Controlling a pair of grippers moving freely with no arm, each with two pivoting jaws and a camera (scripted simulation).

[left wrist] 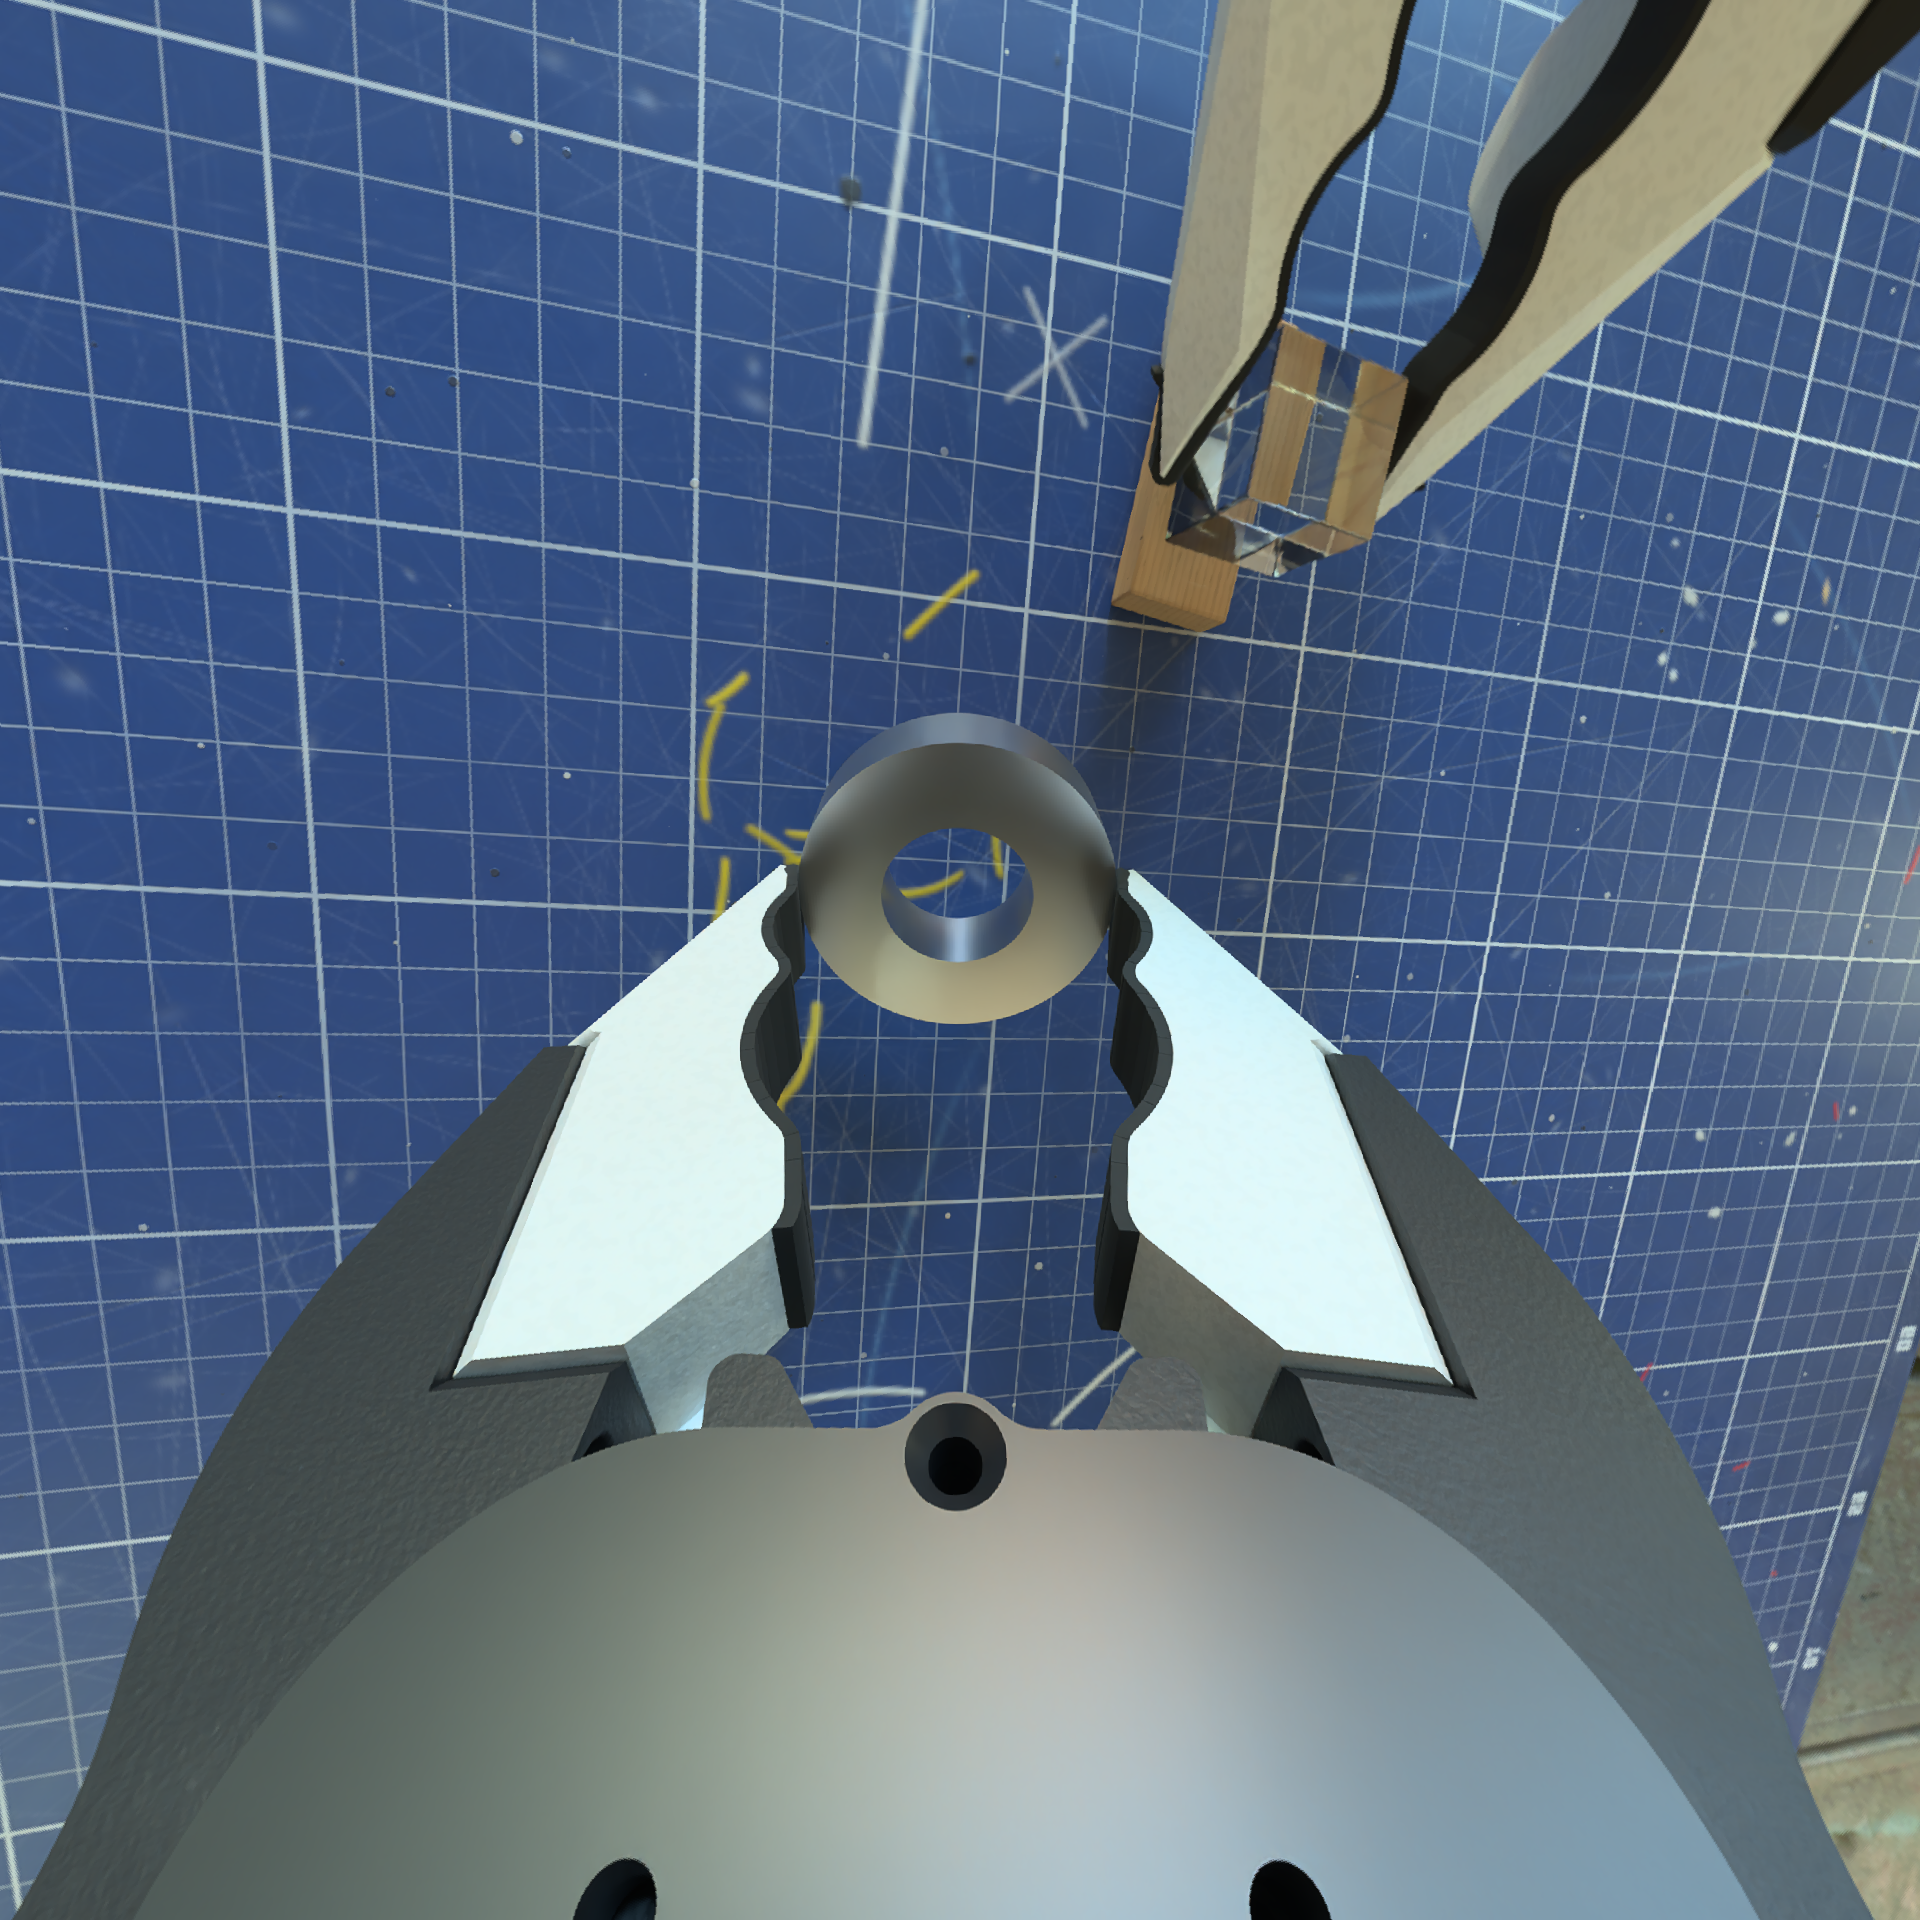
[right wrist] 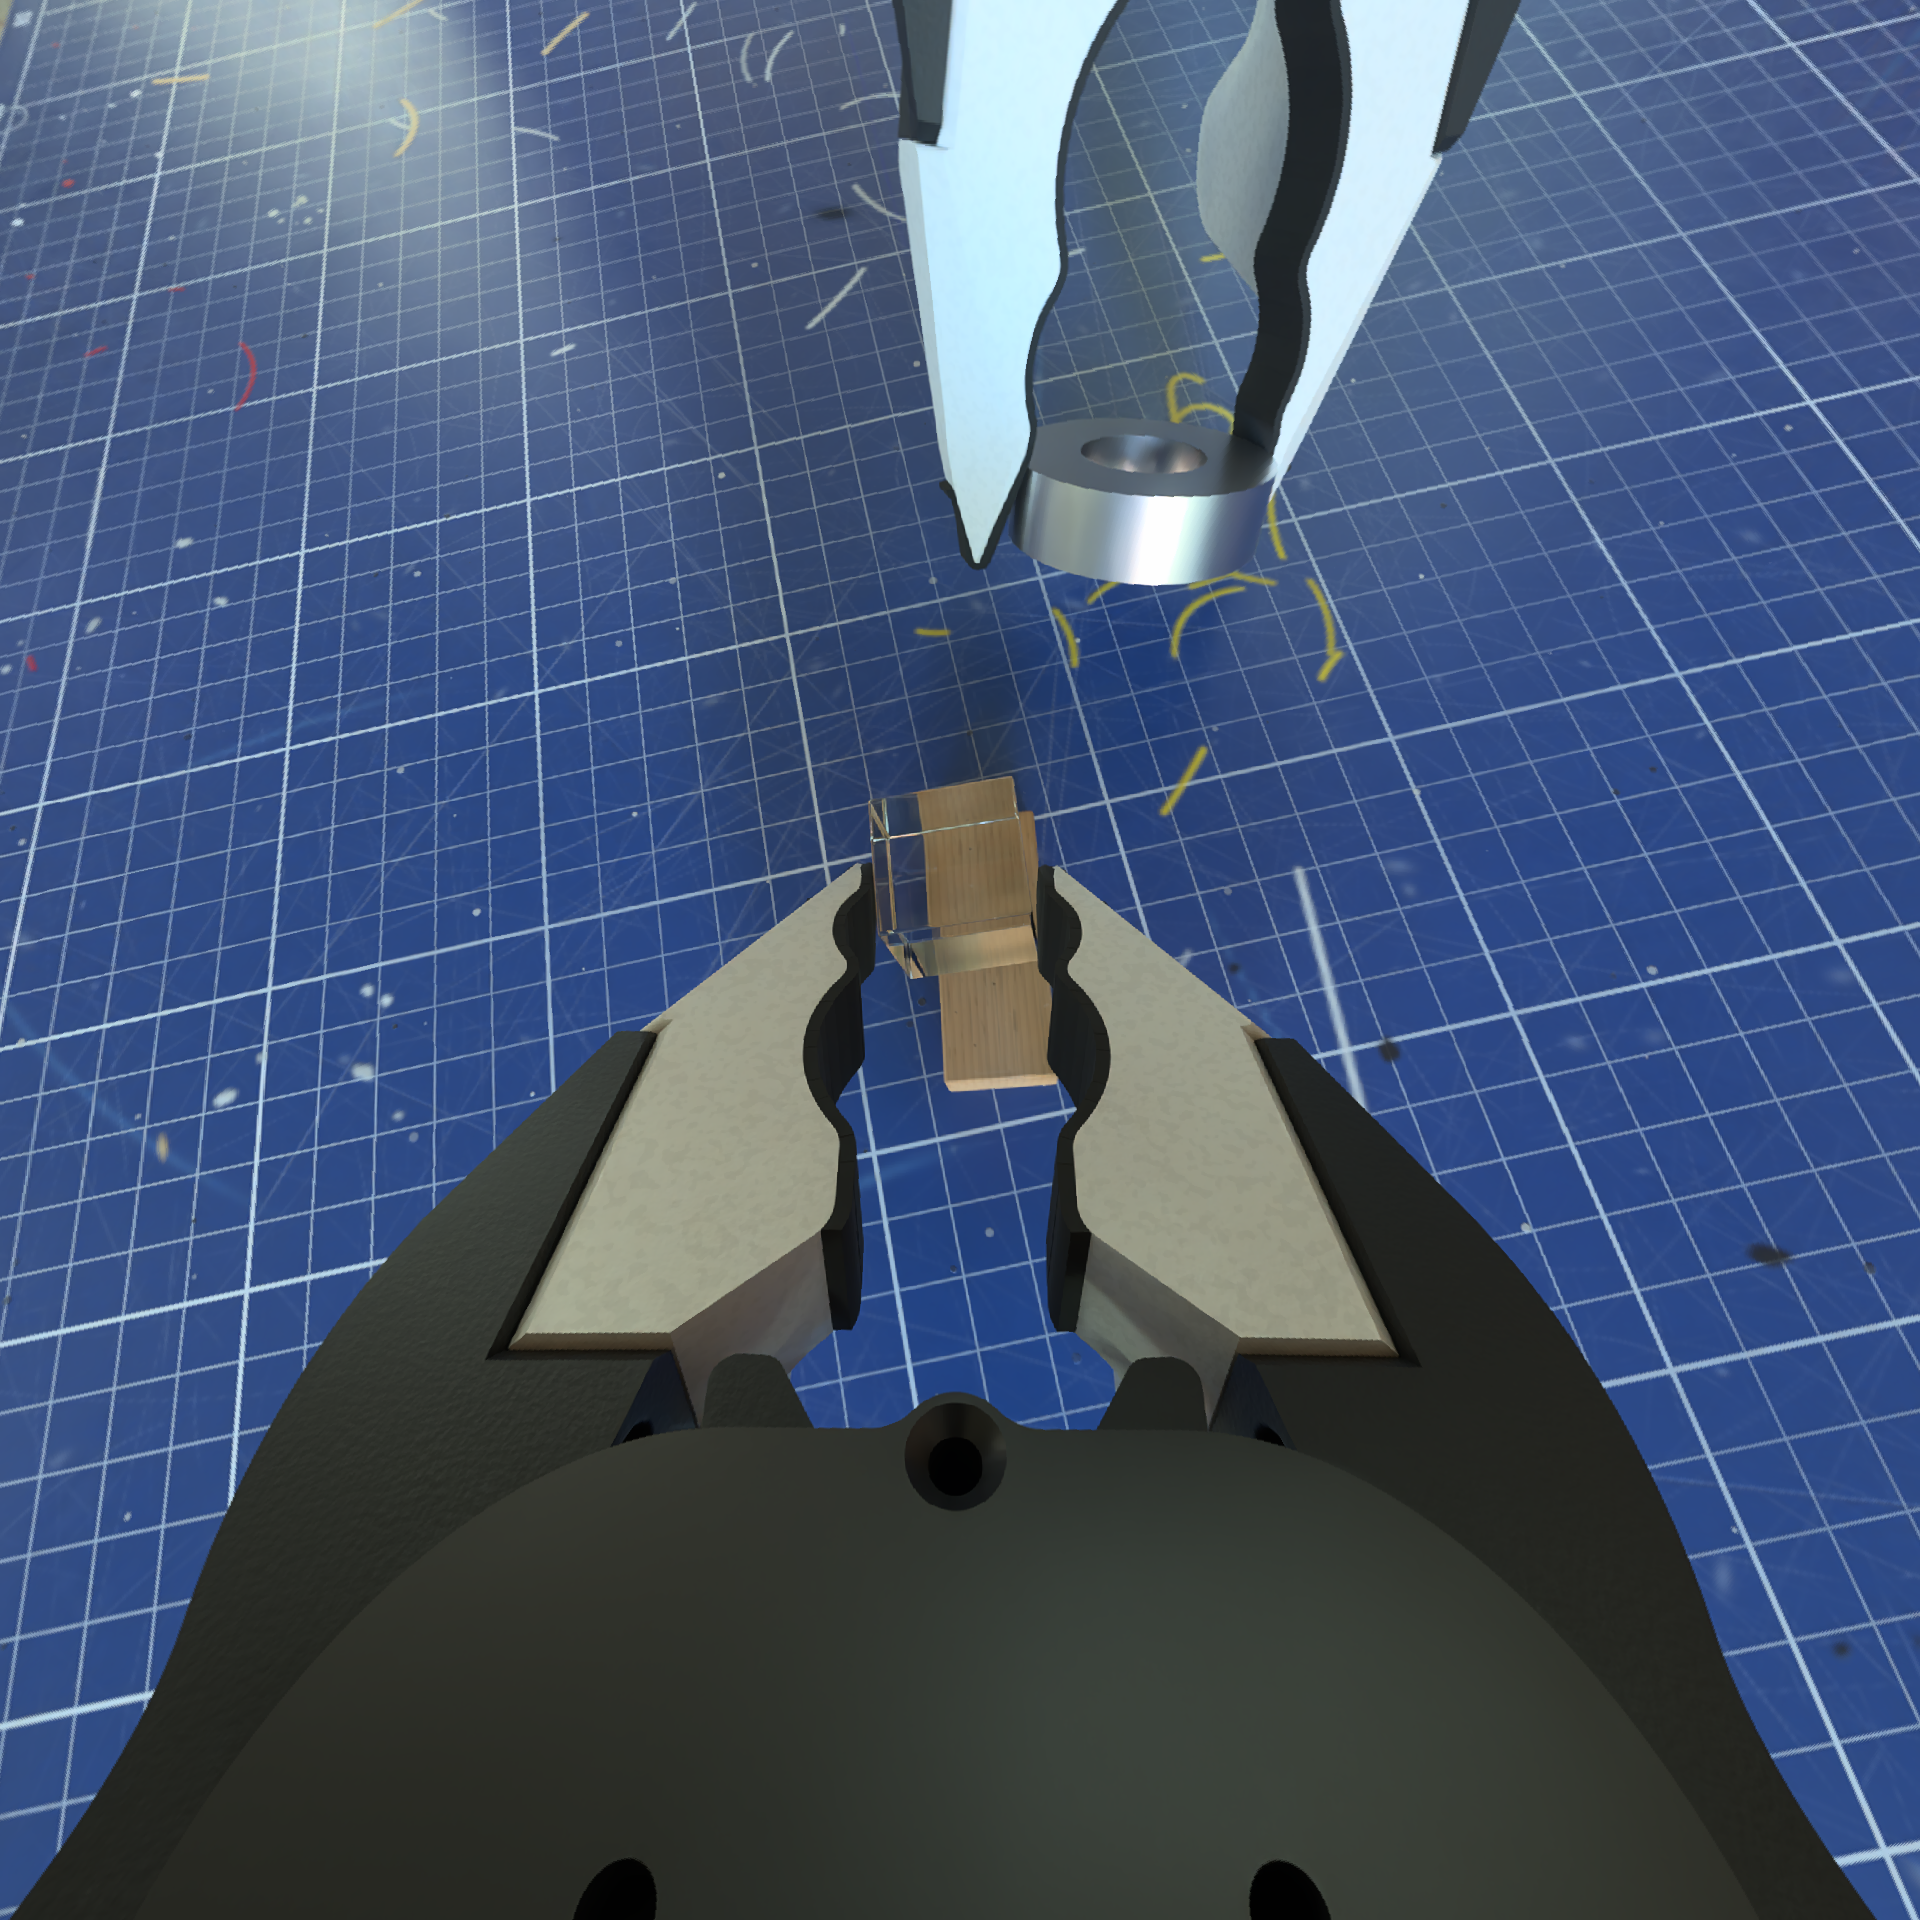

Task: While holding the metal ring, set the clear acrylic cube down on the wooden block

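My left gripper [left wrist: 956,883], with white fingers, is shut on the metal ring [left wrist: 935,790] and holds it above the blue mat. My right gripper [right wrist: 954,883], with tan fingers, is shut on the clear acrylic cube [right wrist: 935,873]. The cube sits over the far end of the small wooden block [right wrist: 992,1029], which lies flat on the mat. I cannot tell if the cube touches the block. In the left wrist view, the right gripper [left wrist: 1280,488] with the cube [left wrist: 1299,447] and the block [left wrist: 1169,561] show at the upper right. In the right wrist view, the left gripper [right wrist: 1122,520] and the ring [right wrist: 1143,530] hang beyond the block.
A blue gridded cutting mat [right wrist: 416,727] covers the work surface, marked with yellow, white and red scribbles. Its right edge [left wrist: 1860,1558] shows in the left wrist view, with a brownish surface beyond it.
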